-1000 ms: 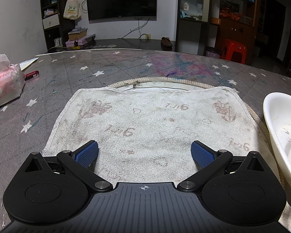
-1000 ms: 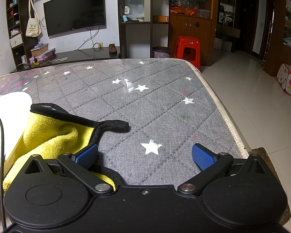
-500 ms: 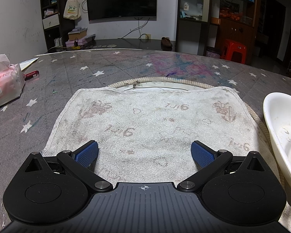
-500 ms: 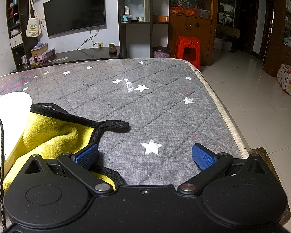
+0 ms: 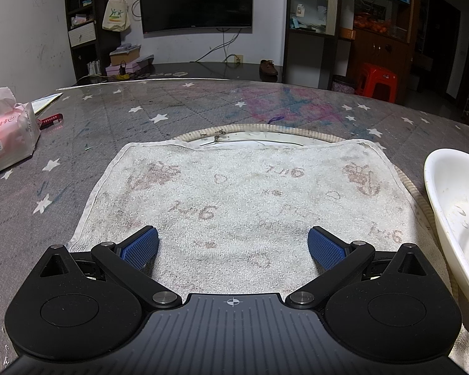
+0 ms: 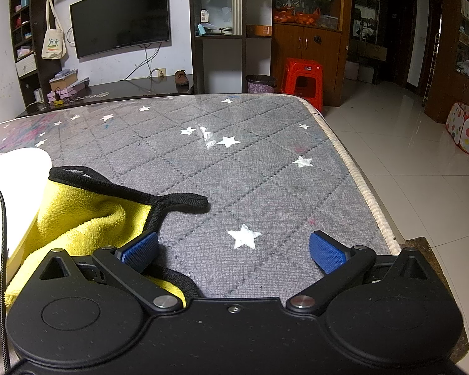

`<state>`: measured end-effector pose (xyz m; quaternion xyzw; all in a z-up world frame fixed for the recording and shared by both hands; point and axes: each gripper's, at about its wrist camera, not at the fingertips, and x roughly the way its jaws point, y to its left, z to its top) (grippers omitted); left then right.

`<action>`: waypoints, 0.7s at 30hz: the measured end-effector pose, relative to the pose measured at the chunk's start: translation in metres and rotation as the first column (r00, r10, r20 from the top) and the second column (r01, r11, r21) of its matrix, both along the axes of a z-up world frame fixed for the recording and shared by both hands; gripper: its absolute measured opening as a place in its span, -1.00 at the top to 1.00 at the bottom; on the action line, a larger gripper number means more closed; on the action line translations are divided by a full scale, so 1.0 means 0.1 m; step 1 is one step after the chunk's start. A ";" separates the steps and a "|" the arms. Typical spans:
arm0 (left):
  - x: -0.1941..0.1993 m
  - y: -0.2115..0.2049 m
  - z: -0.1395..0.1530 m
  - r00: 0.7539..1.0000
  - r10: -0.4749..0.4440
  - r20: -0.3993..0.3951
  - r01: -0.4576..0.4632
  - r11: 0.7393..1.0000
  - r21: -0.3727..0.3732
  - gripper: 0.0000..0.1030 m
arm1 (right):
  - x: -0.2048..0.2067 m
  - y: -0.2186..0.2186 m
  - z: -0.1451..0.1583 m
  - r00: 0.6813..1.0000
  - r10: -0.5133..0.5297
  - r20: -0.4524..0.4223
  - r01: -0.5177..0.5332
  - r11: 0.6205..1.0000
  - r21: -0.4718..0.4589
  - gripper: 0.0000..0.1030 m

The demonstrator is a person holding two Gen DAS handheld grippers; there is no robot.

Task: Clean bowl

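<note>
While both grippers sit low over a grey quilted table cover (image 6: pixel 265 187) printed with white stars, neither holds anything. From the left wrist camera, the left gripper (image 5: pixel 233 245) has its two blue-padded fingers (image 5: pixel 140 247) spread wide above a stained white towel (image 5: pixel 240 200) that lies flat on the table. A round woven mat (image 5: pixel 315 136) shows past the towel's far edge. The white bowl (image 5: pixel 453 215), the thing to be cleaned, sits at the right edge of this view, just beside the towel; its inside is flecked with residue. A pink pack of tissues (image 5: pixel 6 137) lies well off to the left, with a red pen (image 5: pixel 50 120) near it.

From the right wrist camera, the right gripper (image 6: pixel 233 248) is likewise spread wide, its blue pads (image 6: pixel 326 251) over bare table cover. A yellow cloth (image 6: pixel 81 222) with black trim lies crumpled at its left, passing under the left finger, and rests against the bowl (image 6: pixel 12 193), which fills the left edge of this view. A thin black cable (image 6: pixel 3 234) crosses in front of the bowl. Beyond the table are a wall-mounted television (image 6: pixel 120 17) and a red plastic stool (image 6: pixel 303 78).
</note>
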<state>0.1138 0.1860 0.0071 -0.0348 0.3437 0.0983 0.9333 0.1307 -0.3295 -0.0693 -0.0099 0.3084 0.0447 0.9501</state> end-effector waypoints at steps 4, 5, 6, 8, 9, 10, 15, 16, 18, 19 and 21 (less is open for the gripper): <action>-0.01 0.00 0.00 1.000 0.000 0.000 0.000 1.000 0.000 -1.00 | 0.00 0.00 0.00 1.000 0.000 0.000 0.000 1.000 0.000 -1.00; -0.01 0.00 0.00 1.000 0.000 0.000 0.000 1.000 0.000 -1.00 | 0.00 0.00 0.00 1.000 0.000 0.000 0.000 1.000 0.000 -1.00; -0.01 0.00 -0.01 1.000 0.000 0.000 0.000 1.000 0.000 -1.00 | 0.00 0.00 0.00 1.000 0.000 0.000 0.000 1.000 0.000 -1.00; -0.01 0.00 -0.01 1.000 0.000 0.000 0.000 1.000 0.000 -1.00 | 0.00 0.00 0.00 1.000 0.000 0.000 0.000 1.000 0.000 -1.00; -0.01 0.00 -0.01 1.000 0.000 0.000 0.000 1.000 0.000 -1.00 | 0.00 0.00 0.00 1.000 0.000 0.000 0.000 1.000 0.000 -1.00; 0.00 0.00 0.00 1.000 0.000 0.000 0.000 1.000 0.000 -1.00 | 0.00 0.00 0.00 1.000 0.000 0.000 0.000 1.000 0.000 -1.00; -0.03 -0.01 -0.02 1.000 0.000 0.000 0.000 1.000 0.000 -1.00 | 0.00 0.00 0.00 1.000 0.000 0.000 0.000 1.000 0.000 -1.00; -0.04 -0.01 -0.02 1.000 0.000 0.000 0.000 1.000 0.000 -1.00 | 0.00 0.00 0.00 1.000 0.000 0.000 0.000 1.000 0.000 -1.00; -0.01 0.00 -0.01 1.000 0.000 0.000 0.000 1.000 0.000 -1.00 | 0.00 0.00 0.00 1.000 0.000 0.000 0.000 1.000 0.000 -1.00; -0.01 0.00 -0.01 1.000 0.000 0.000 0.000 1.000 0.000 -1.00 | 0.00 0.00 0.00 1.000 0.000 0.000 0.000 1.000 0.000 -1.00; -0.01 0.00 -0.01 1.000 0.000 0.000 0.000 1.000 0.000 -1.00 | 0.00 0.00 0.00 1.000 0.000 0.000 0.000 1.000 0.000 -1.00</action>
